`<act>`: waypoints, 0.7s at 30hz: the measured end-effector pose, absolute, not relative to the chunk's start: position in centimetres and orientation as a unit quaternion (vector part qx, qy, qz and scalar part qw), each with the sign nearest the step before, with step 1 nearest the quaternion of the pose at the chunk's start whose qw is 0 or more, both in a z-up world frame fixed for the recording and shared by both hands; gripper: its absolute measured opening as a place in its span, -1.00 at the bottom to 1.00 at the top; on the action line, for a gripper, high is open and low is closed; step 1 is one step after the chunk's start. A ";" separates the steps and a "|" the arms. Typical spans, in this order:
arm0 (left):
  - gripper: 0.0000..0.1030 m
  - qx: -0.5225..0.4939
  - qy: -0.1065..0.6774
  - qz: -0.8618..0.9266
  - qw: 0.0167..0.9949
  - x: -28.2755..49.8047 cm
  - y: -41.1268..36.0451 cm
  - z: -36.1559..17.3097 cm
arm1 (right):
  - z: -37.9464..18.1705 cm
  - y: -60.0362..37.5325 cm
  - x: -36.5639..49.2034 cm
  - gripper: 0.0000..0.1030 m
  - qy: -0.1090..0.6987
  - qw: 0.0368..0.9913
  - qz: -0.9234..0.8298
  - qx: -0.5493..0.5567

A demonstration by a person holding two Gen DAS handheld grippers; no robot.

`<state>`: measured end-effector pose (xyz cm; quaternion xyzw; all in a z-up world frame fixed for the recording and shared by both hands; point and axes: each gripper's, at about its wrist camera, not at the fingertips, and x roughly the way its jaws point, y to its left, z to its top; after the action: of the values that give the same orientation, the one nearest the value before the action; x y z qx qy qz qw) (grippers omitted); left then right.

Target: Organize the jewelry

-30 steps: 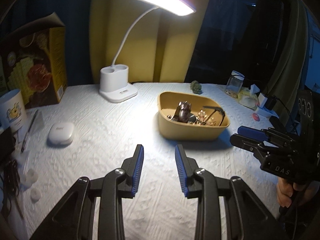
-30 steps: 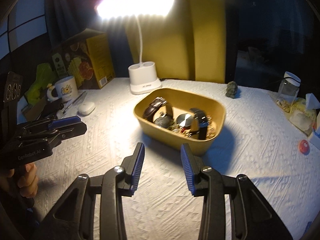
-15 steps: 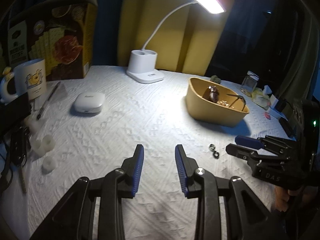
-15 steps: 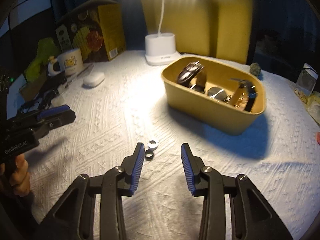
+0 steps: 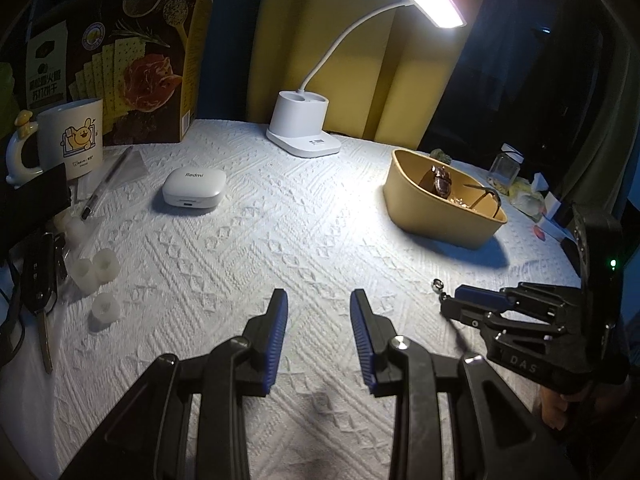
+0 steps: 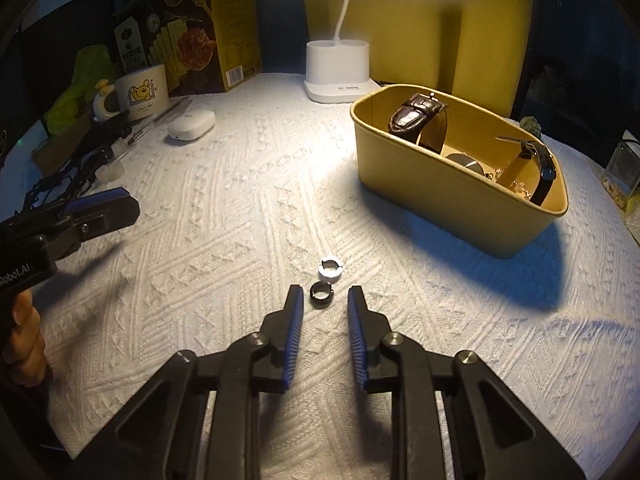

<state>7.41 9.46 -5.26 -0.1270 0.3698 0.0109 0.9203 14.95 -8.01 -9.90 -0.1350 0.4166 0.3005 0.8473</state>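
Two small rings lie on the white textured cloth: a dark ring (image 6: pixel 321 293) right between my right gripper's open fingertips, and a silver ring (image 6: pixel 329 269) just beyond it. My right gripper (image 6: pixel 322 295) is open and low over the cloth; it shows in the left wrist view (image 5: pixel 460 300) beside the silver ring (image 5: pixel 437 284). A yellow tub (image 6: pixel 440 196) holding watches and jewelry stands at the right, also in the left wrist view (image 5: pixel 424 208). My left gripper (image 5: pixel 319 300) is open and empty over bare cloth.
A white desk lamp base (image 5: pixel 303 130), a white earbud case (image 5: pixel 194 190), a cartoon mug (image 5: pixel 70 142), a cracker box (image 5: pixel 120 64), a pen and small white caps (image 5: pixel 100 268) sit at the left. A glass jar (image 5: pixel 506 168) stands at the far right.
Both grippers have pulled back from the tub and dropped lower. My right gripper has closed in on the two rings, the dark ring now between its fingertips.
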 end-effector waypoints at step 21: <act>-0.40 -0.092 0.402 0.000 0.911 9.4 6.2 -5.7 | -9.7 -10.8 15.5 -0.79 0.413 0.855 0.296 -0.108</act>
<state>9.40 6.20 -5.72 -0.0923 0.4015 0.0000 0.9112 15.49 -10.82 -9.68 -0.1083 0.4126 0.2957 0.8548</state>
